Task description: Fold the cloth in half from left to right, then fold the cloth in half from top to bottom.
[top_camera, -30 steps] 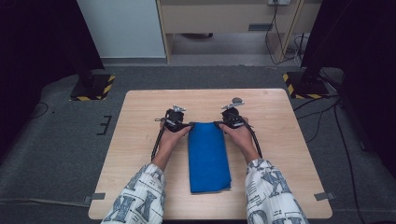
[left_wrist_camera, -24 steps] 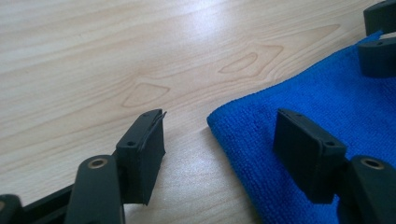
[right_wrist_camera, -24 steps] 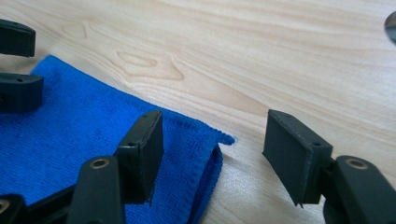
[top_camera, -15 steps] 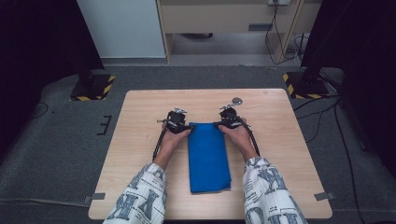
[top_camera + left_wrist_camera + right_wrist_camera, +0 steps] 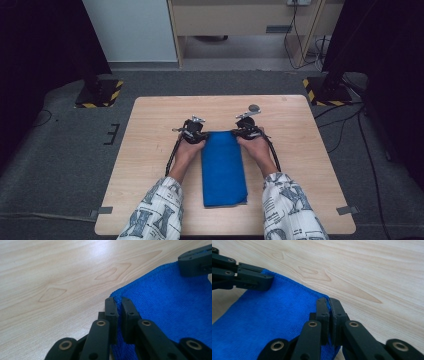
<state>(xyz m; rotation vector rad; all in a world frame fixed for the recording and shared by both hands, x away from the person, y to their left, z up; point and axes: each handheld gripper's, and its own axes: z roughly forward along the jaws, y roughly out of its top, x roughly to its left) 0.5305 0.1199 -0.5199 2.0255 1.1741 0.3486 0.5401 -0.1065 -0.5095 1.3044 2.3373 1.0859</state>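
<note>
A blue towel (image 5: 223, 167) lies folded into a long strip on the wooden table (image 5: 150, 150), running from the middle toward the near edge. My left gripper (image 5: 201, 135) sits at its far left corner. In the left gripper view the gripper (image 5: 119, 305) is shut with the towel's (image 5: 170, 302) edge pinched between the jaws. My right gripper (image 5: 239, 133) is at the far right corner. In the right gripper view it (image 5: 328, 305) is also shut on the towel (image 5: 269, 317). Each gripper view shows the other gripper (image 5: 197, 261) (image 5: 249, 277) at the opposite corner.
A small dark round thing (image 5: 254, 107) lies on the table just beyond the right gripper. Bare wood lies on both sides of the towel. Stand bases with yellow-black stripes (image 5: 100, 95) (image 5: 325, 92) sit on the floor past the table's far corners.
Both grippers have crept slightly toward the near side and now sit at the towel's far corners. The towel itself has stayed flat in place.
</note>
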